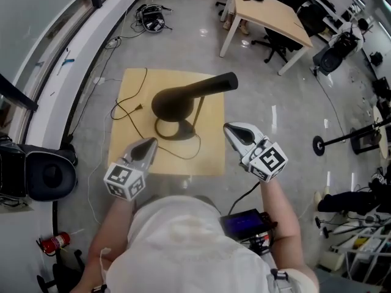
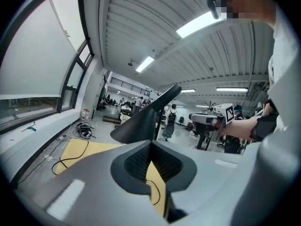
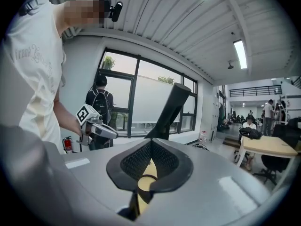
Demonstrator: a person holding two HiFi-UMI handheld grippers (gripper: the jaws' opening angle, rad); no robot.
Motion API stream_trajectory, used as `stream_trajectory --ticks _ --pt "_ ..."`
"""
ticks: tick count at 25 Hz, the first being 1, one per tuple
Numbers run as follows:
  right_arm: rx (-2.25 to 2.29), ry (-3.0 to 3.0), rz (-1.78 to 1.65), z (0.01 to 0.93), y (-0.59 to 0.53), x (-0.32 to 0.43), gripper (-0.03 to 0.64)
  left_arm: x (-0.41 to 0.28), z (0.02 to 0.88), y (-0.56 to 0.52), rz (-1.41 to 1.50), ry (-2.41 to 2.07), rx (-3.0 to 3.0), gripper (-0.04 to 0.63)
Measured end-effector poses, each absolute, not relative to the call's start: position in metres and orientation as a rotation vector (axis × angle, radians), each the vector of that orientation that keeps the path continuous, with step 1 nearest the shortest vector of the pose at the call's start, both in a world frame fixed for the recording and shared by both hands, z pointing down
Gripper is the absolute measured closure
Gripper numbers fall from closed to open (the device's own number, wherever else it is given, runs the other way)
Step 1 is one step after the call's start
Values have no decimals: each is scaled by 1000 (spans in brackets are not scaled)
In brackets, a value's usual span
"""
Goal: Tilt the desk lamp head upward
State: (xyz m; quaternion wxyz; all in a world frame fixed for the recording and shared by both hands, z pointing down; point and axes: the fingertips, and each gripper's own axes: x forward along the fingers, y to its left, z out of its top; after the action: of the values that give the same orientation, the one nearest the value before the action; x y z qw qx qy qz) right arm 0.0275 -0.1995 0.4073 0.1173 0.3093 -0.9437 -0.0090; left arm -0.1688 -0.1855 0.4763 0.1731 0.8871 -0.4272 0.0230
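With left gripper [image 1: 145,148] at 8 and right gripper [image 1: 235,133] at 3 o'clock of the base [image 1: 174,129], both pinched together on nothing, I'd just nudge the lamp head [image 1: 192,93] up gently.

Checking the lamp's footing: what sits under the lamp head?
Its ring base, resting on the low wooden table, with cord trailing beside. The lamp head covers the base's far edge.
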Motion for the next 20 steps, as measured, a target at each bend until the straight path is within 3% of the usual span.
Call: stream_trajectory --ticks 8,20 --pt "910 -2724 -107 391 -218 -23 604 -205 475 -219 62 -1180 2560 598" --pt "950 -2721 -246 337 -202 -11 604 -174 465 -229 114 -1039 2604 598"
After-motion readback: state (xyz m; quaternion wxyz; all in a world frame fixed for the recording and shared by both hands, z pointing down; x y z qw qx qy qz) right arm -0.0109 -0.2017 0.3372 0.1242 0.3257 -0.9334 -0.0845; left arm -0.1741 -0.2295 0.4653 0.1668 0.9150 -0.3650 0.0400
